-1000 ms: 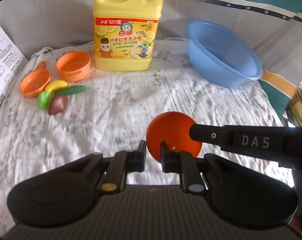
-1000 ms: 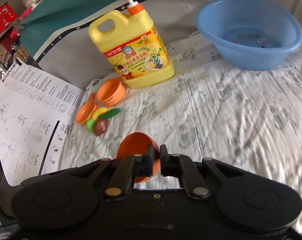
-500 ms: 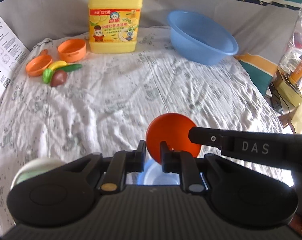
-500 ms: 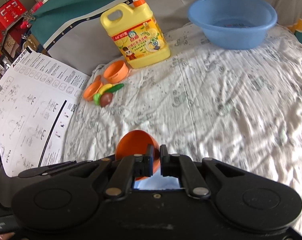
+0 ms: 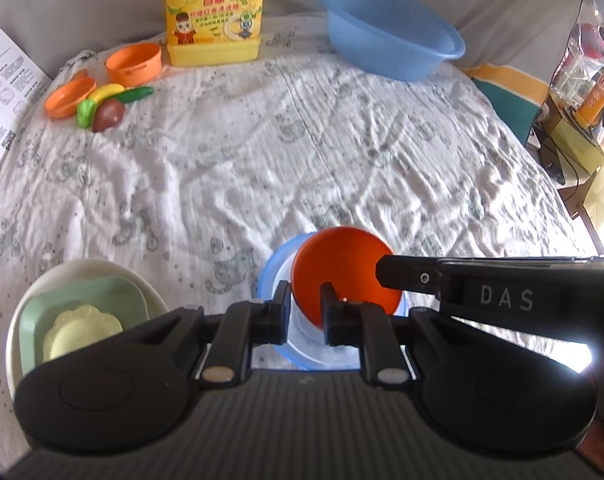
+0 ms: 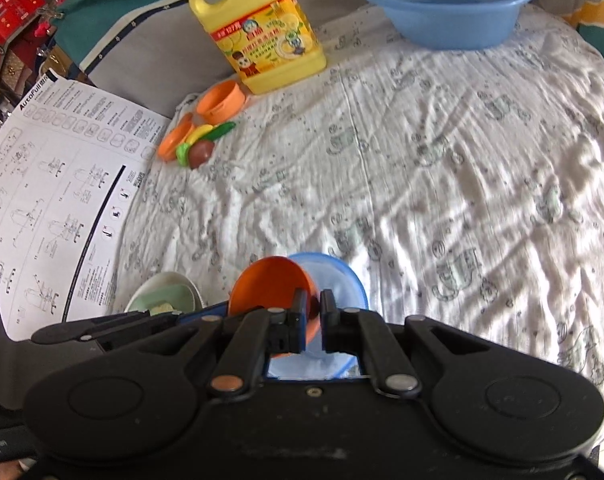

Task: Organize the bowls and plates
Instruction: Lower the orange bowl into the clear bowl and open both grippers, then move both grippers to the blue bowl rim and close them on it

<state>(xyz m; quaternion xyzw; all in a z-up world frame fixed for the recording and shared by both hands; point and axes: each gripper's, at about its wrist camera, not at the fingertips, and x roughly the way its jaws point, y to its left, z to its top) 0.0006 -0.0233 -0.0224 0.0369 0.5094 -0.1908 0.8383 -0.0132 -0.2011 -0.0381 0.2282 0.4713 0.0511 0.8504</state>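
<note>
A small orange bowl (image 5: pixel 342 268) is held tilted above a pale blue bowl (image 5: pixel 275 276) on the white cloth. My left gripper (image 5: pixel 306 304) is shut on the orange bowl's rim. My right gripper (image 6: pixel 310 308) is shut on the same bowl's (image 6: pixel 267 286) rim from the other side; its finger shows in the left wrist view (image 5: pixel 406 278). The blue bowl shows under it in the right wrist view (image 6: pixel 342 276). A white plate (image 5: pixel 85 270) at near left holds a green dish (image 5: pixel 101 300) and a pale yellow dish (image 5: pixel 77 332).
A yellow detergent jug (image 5: pixel 213 12) and a large blue basin (image 5: pixel 390 36) stand at the back. Orange toy pots (image 5: pixel 133 64) and toy fruit (image 5: pixel 105 108) lie at far left. A printed sheet (image 6: pixel 41 184) lies left of the cloth.
Both grippers have pulled back towards the near edge with the orange bowl. The blue bowl and the stacked plates have come into view beneath them.
</note>
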